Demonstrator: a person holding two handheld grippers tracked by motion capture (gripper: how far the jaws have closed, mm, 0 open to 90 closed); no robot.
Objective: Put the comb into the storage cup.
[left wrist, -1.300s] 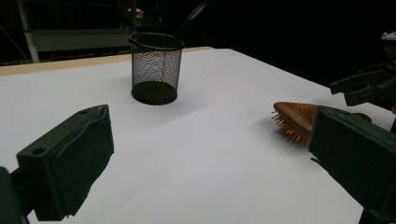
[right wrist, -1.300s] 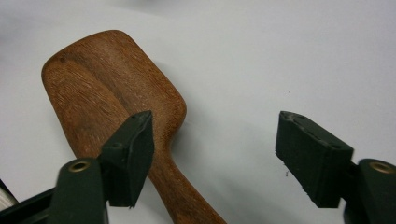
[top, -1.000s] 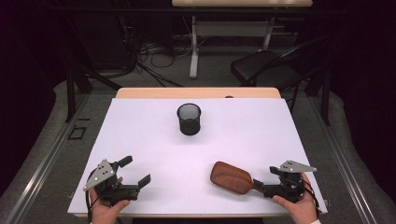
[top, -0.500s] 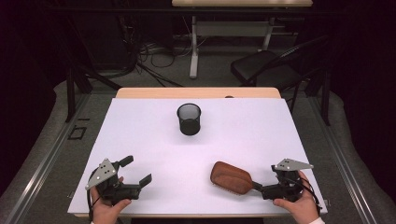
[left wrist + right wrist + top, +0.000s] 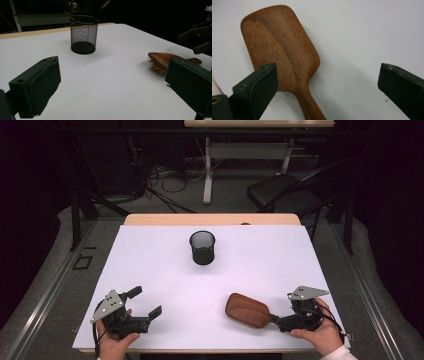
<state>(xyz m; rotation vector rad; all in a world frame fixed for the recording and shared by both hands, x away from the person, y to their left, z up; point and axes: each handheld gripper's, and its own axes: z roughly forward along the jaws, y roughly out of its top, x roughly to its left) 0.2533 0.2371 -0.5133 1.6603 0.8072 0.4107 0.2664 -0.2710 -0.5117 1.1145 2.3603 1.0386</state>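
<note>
A brown wooden hairbrush (image 5: 247, 310) lies bristles down on the white table, its handle pointing toward my right gripper (image 5: 278, 321). In the right gripper view the handle (image 5: 308, 105) runs between the open jaws, nearer the left one, and neither pad touches it (image 5: 328, 75). Those jaws have just been closing slightly. My left gripper (image 5: 146, 301) rests at the near left with its jaws wide apart and nothing between them (image 5: 112, 75). A black mesh cup (image 5: 202, 247) stands upright mid-table, farther back. From the left gripper view I see the cup (image 5: 83, 33) and the brush (image 5: 162, 61).
The white sheet (image 5: 150, 260) covers the table; a strip of wooden edge (image 5: 210, 219) shows at the far side. Beyond it are a dark chair (image 5: 280, 192) and cables on the floor. Open tabletop lies between the cup and both grippers.
The right hand has shifted slightly at the brush handle. The brush, the cup and the left gripper stay where they were.
</note>
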